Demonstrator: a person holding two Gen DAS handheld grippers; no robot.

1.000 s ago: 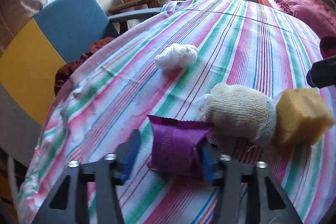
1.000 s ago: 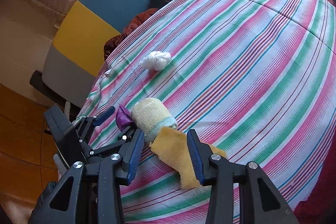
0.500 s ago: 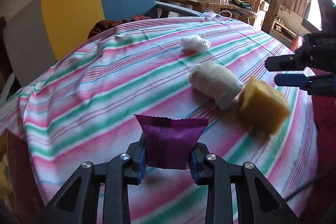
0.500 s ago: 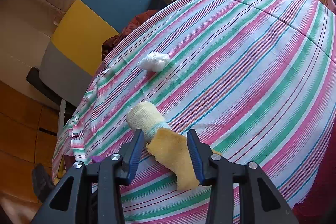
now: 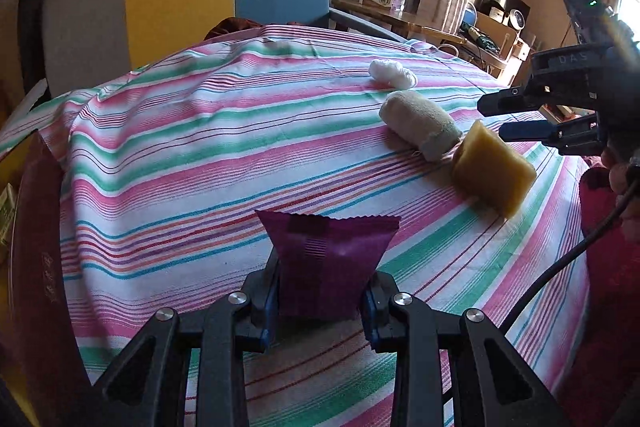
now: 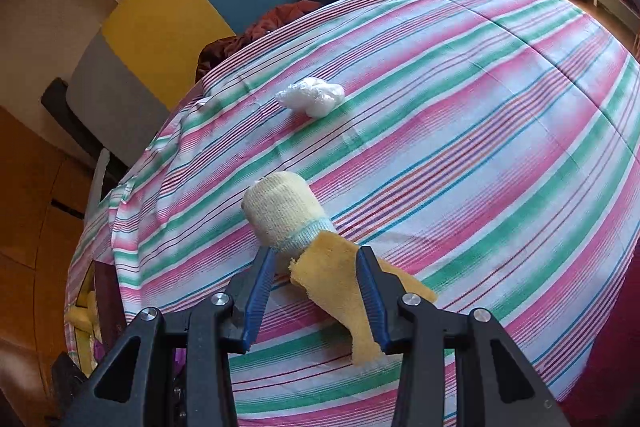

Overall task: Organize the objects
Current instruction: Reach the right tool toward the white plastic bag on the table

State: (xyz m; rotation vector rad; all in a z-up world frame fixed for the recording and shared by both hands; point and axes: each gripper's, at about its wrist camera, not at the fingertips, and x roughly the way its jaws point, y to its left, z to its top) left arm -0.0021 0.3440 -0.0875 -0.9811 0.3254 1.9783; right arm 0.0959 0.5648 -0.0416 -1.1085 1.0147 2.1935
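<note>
1. A purple foil packet (image 5: 330, 259) is gripped between the jaws of the left gripper (image 5: 320, 301), clenched on both its sides, and is held clear of the striped tablecloth (image 5: 200, 163), near the table's edge.
2. A yellow sponge (image 6: 340, 279) lies on the cloth between the blue pads of the right gripper (image 6: 316, 291); the jaws stand partly apart around it, and whether the pads press on it cannot be told. In the left wrist view the sponge (image 5: 494, 173) looks to rest on the cloth under that gripper (image 5: 500, 119).
3. Just beside the sponge, seemingly touching it, lies a rolled cream sock (image 6: 286, 215); a crumpled white plastic bag (image 6: 312, 97) lies farther off.
4. A dark red box (image 5: 38, 267) is seen at the table's left edge; a similar dark red edge with yellow things beside it shows below the table's edge in the right wrist view.
5. The step in hand is judged to be carrying the packet to a container, probably that box.
6. The next move calls for the packet to be brought over the opening and released; the sponge needs a firm close before lifting, clear of the sock.
</note>
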